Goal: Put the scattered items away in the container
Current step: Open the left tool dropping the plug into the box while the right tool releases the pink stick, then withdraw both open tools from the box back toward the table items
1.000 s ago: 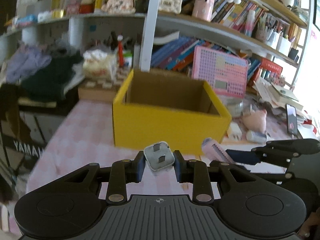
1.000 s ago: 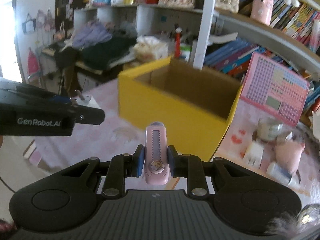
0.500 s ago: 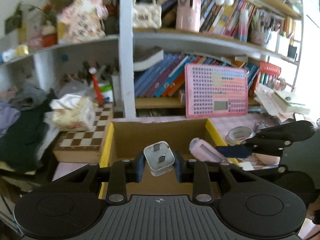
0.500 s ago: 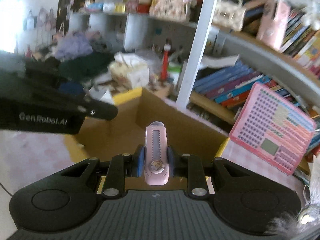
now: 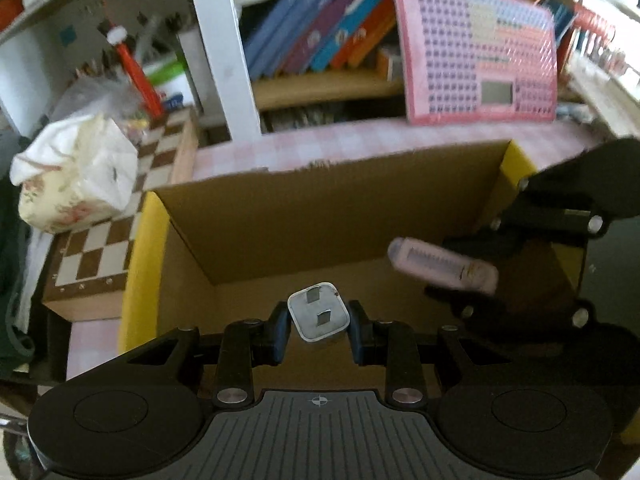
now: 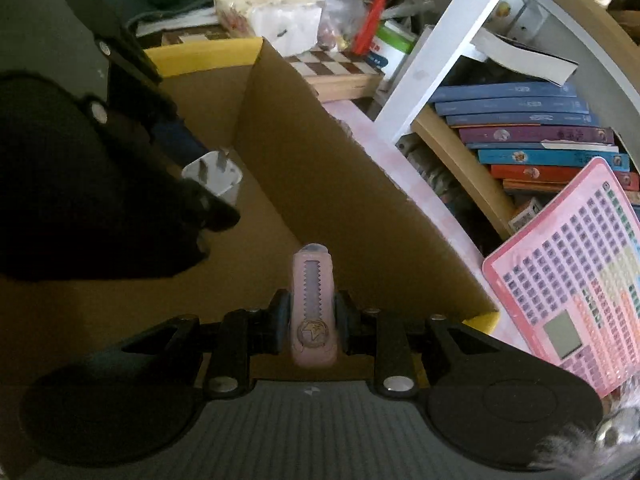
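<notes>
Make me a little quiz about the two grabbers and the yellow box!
1. True or false: the left gripper is empty.
2. What does the right gripper hold? A) a red pen B) a pink utility knife C) a tissue pack
3. Fill in: both grippers are above the inside of the yellow ____.

Key:
1. False. It is shut on a white plug adapter.
2. B
3. cardboard box
</notes>
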Available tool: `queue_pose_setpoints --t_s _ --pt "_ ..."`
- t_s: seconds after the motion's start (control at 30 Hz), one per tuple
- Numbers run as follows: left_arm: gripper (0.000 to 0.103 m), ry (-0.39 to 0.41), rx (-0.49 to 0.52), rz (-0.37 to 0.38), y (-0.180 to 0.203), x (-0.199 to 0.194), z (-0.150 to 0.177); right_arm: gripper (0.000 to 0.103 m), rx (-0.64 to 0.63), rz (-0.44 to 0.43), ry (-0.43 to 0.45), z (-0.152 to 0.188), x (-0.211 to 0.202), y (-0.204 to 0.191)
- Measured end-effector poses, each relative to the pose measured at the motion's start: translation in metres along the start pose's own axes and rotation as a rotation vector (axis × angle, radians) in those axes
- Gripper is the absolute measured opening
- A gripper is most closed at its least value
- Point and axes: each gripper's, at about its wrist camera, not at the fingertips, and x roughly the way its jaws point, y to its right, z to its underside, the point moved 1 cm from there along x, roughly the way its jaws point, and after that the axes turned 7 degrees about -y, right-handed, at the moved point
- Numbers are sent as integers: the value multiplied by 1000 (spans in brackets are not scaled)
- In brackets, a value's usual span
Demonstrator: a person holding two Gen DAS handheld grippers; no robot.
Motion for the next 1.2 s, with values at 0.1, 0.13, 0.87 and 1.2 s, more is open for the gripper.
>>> queue_pose_setpoints --t_s 0.1,0.13,0.87,1.2 --pt "31 -8 0 -8 1 2 0 23 -10 -11 -9 0 3 3" --pt "31 -18 -4 -11 1 4 1 23 -16 -17 -5 0 2 3" --pt "77 62 -43 -83 3 -29 8 47 -32 -20 81 1 -24 -4" --pt "86 212 -71 -40 4 -90 28 61 143 1 213 21 -93 -1"
